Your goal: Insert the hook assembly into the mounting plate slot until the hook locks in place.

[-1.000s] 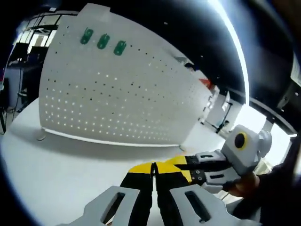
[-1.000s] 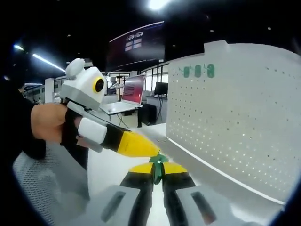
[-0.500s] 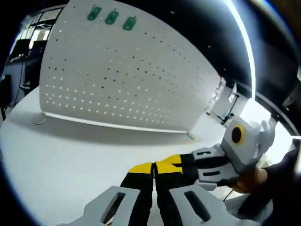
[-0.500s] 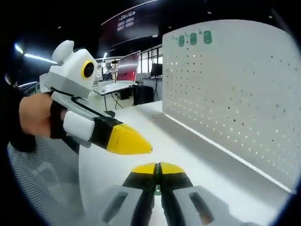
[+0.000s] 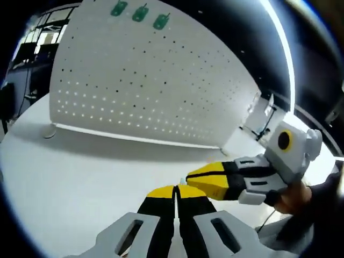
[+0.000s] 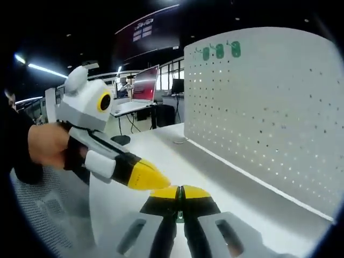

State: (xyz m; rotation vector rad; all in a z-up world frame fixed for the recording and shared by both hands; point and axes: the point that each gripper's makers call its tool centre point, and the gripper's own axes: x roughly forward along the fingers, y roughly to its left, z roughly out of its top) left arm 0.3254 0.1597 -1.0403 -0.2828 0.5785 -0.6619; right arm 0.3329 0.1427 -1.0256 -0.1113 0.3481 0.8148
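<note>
Left gripper view: the left gripper [image 5: 175, 189] has its jaws pressed together, with nothing seen between them, low over the white counter [image 5: 80, 172]. One white perforated plate [image 5: 145, 91] stands upright on the counter, and three green hooks [image 5: 140, 13] sit in a row near its top edge. The right gripper [image 5: 207, 180] comes in from the right, jaws together, held by a hand [image 5: 293, 196].

Right gripper view: the right gripper [image 6: 181, 191] is pressed together on a small green hook [image 6: 180, 216] between its jaws. The left gripper [image 6: 145, 177] lies just beside its tips. The plate [image 6: 269, 118] carries three hooks [image 6: 220, 51]. One laptop [image 6: 142, 88] sits behind.
</note>
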